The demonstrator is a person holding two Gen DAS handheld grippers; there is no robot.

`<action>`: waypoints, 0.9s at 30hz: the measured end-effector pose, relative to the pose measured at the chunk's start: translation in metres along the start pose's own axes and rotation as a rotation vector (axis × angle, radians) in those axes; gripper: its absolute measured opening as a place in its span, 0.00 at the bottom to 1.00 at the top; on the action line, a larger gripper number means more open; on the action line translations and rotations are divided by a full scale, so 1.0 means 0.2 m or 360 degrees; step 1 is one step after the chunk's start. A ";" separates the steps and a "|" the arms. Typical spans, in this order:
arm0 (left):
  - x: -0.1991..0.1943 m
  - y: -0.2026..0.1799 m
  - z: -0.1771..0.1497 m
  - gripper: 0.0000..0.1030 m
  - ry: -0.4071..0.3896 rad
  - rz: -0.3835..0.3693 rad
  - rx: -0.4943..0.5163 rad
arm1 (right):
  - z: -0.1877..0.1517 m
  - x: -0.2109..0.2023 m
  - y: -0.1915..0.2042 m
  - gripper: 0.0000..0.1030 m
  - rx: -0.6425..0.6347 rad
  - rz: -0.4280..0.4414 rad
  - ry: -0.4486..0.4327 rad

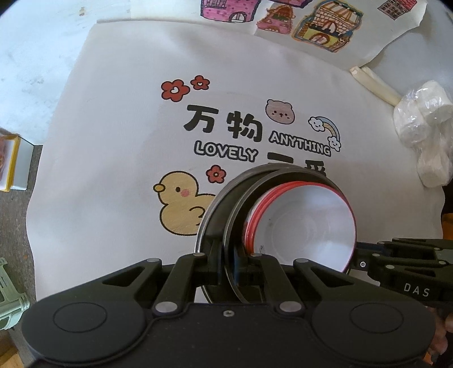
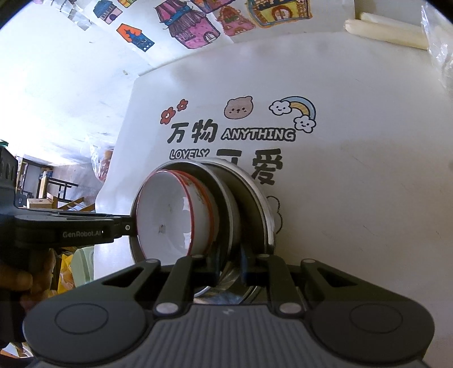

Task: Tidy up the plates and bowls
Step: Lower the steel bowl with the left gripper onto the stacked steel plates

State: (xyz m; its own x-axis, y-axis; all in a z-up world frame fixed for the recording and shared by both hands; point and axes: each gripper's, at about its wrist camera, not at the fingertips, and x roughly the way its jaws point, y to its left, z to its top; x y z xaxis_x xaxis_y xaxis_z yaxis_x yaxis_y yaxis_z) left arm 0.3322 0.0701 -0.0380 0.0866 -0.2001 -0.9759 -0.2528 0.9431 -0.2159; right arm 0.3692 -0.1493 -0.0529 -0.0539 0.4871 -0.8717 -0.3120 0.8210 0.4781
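Note:
A stack of dishes is held on edge above the printed white cloth (image 1: 119, 136): two metal plates (image 1: 223, 209) with white red-rimmed bowls (image 1: 308, 226) nested in them. My left gripper (image 1: 229, 269) is shut on the rim of the plates at their near edge. My right gripper (image 2: 229, 269) is shut on the opposite rim of the same metal plates (image 2: 249, 206), with the red-rimmed bowls (image 2: 170, 215) facing left. Each gripper shows in the other's view, the right one (image 1: 396, 260) and the left one (image 2: 85, 226).
The cloth (image 2: 354, 184) covers the table, with drawings of houses (image 1: 325, 25) at the back. A clear bag of white rolls (image 1: 424, 133) and pale sticks (image 1: 376, 85) lie at the right. A yellow-edged box (image 1: 11, 158) and a green object (image 1: 8, 297) are at the left.

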 end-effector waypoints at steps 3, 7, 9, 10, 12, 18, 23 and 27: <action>0.00 -0.01 0.00 0.06 0.0003 -0.0004 -0.0001 | 0.00 0.00 -0.01 0.15 0.0005 -0.0001 0.0008; 0.01 -0.01 0.00 0.06 0.0002 -0.0006 -0.0007 | 0.00 0.00 -0.02 0.15 0.0018 0.0007 0.0007; 0.01 -0.01 0.00 0.06 0.0001 -0.0007 -0.0013 | -0.01 0.00 -0.02 0.15 0.0018 0.0010 0.0006; 0.01 0.00 0.00 0.06 0.0000 -0.0006 -0.0015 | -0.01 0.00 -0.02 0.15 0.0017 0.0011 0.0006; 0.00 0.00 -0.01 0.06 -0.0001 -0.0004 -0.0017 | -0.01 0.00 -0.02 0.15 0.0019 0.0011 0.0006; 0.00 0.00 -0.01 0.06 -0.0007 0.0003 -0.0025 | -0.01 -0.01 -0.02 0.15 0.0009 0.0009 -0.0001; -0.01 0.00 -0.01 0.07 -0.0015 0.0006 -0.0038 | -0.02 -0.02 -0.01 0.16 0.0005 0.0010 -0.0015; -0.01 0.00 -0.01 0.07 -0.0026 0.0017 -0.0041 | -0.02 -0.03 -0.01 0.18 0.0002 0.0017 -0.0028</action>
State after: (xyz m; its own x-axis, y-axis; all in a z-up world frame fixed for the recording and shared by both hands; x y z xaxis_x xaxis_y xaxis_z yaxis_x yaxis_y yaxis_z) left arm 0.3293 0.0695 -0.0351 0.0995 -0.1855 -0.9776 -0.2785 0.9380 -0.2063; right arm 0.3662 -0.1558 -0.0495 -0.0405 0.5008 -0.8646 -0.3105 0.8162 0.4873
